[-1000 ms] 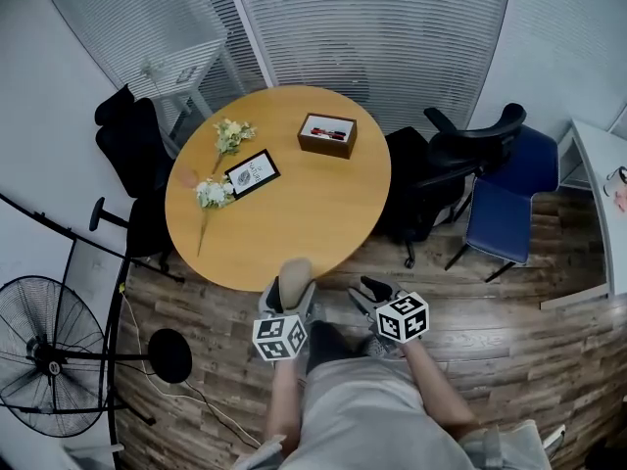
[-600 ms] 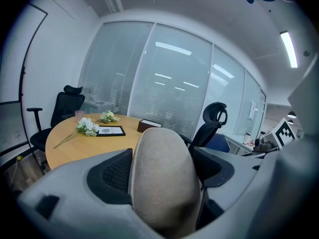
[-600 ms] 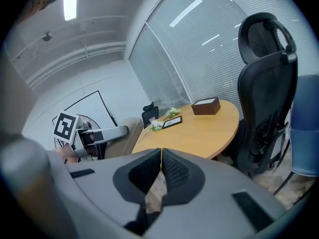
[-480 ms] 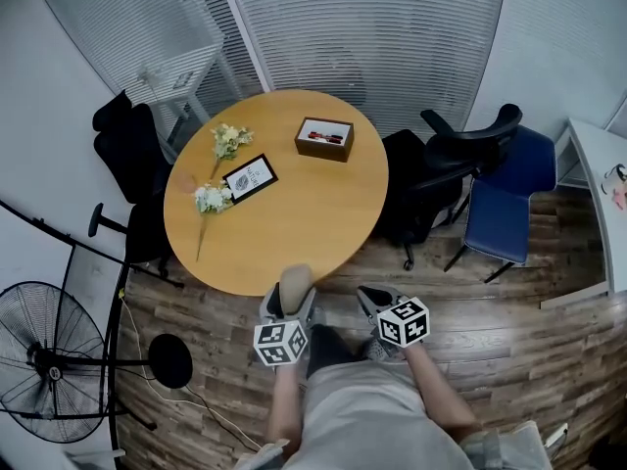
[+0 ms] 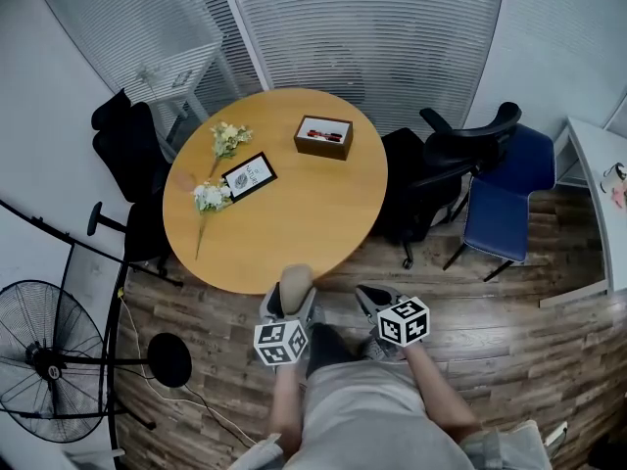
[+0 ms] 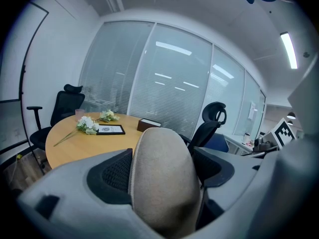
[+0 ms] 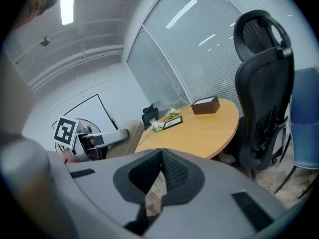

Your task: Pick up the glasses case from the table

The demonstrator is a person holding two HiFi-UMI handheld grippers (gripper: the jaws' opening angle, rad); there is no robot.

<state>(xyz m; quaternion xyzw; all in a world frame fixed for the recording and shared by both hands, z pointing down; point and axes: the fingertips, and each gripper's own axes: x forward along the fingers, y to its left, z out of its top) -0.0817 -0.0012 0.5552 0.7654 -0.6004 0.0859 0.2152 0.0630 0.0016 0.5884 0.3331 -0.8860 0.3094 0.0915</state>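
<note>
The beige glasses case (image 6: 164, 178) stands on end between the jaws of my left gripper (image 6: 162, 156), which is shut on it. In the head view the case (image 5: 296, 282) and the left gripper (image 5: 292, 300) hang just off the near edge of the round wooden table (image 5: 294, 223), above the floor. My right gripper (image 5: 370, 296) is beside it to the right. In the right gripper view its jaws (image 7: 160, 152) meet with nothing between them, and the case (image 7: 130, 133) shows at the left.
On the table lie a brown box (image 5: 324, 135), a framed picture (image 5: 249, 176) and two flower bunches (image 5: 230, 137). Black chairs (image 5: 132, 155) (image 5: 441, 169) flank the table, a blue chair (image 5: 505, 204) stands at the right, and a fan (image 5: 44, 360) at the left.
The right gripper's jaws have closed from open to shut. The left gripper holds the case in the same place.
</note>
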